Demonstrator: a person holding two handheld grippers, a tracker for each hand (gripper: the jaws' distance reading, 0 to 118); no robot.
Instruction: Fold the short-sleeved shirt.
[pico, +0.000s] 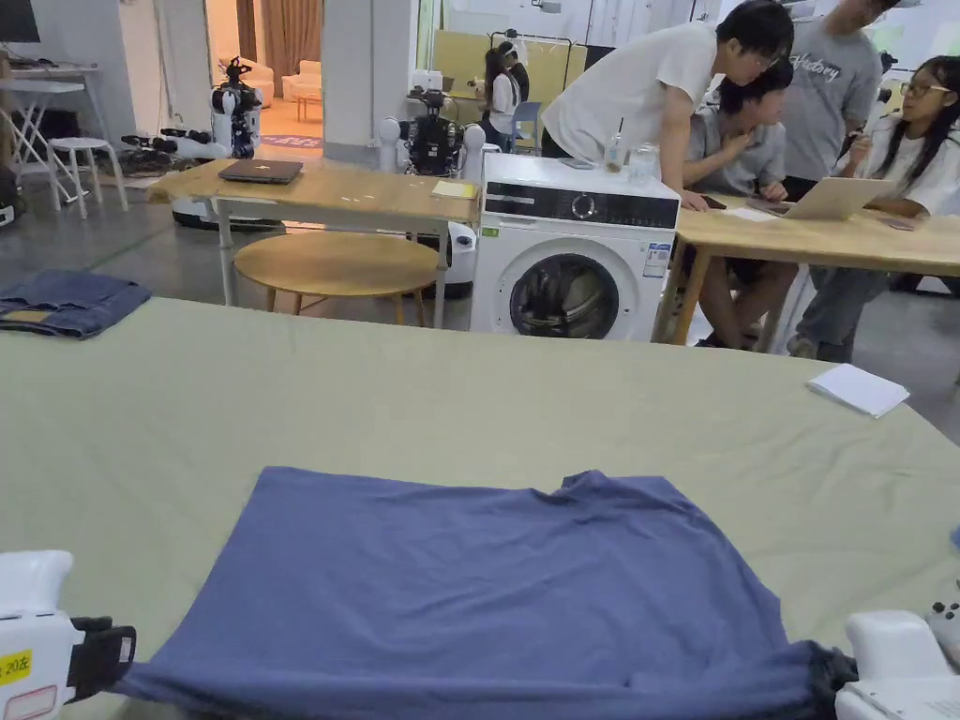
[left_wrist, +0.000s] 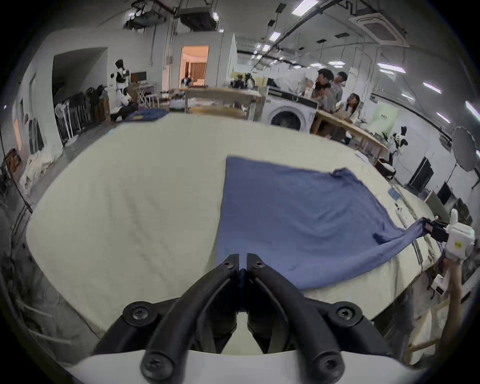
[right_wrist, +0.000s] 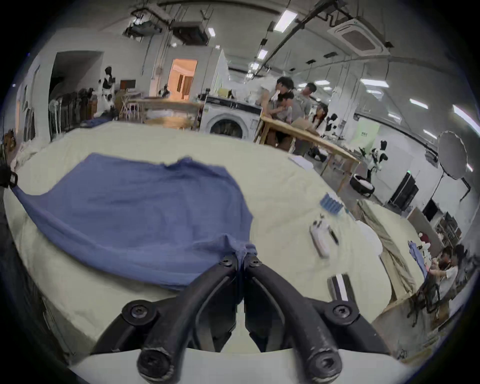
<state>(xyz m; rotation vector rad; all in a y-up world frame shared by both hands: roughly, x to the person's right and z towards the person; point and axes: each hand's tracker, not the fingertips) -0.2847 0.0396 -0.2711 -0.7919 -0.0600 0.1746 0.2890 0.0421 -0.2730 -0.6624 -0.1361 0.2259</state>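
A blue short-sleeved shirt (pico: 487, 591) lies spread on the pale green table cover (pico: 375, 403), its near edge stretched taut between my two grippers. My left gripper (pico: 127, 656) is shut on the near left corner of the shirt (left_wrist: 298, 220), with cloth pinched between the jaws of the left gripper (left_wrist: 242, 259). My right gripper (pico: 834, 675) is shut on the bunched near right corner of the shirt (right_wrist: 145, 207), and the right gripper (right_wrist: 242, 257) holds it just off the table. From the left gripper view the right gripper (left_wrist: 431, 228) shows at the far right, held by a hand.
Folded jeans (pico: 66, 302) lie at the table's far left, a white paper (pico: 858, 388) at the far right. A white remote-like device (right_wrist: 320, 239) and a blue pack (right_wrist: 332, 204) lie right of the shirt. Beyond are a washing machine (pico: 572, 258), wooden tables and several people.
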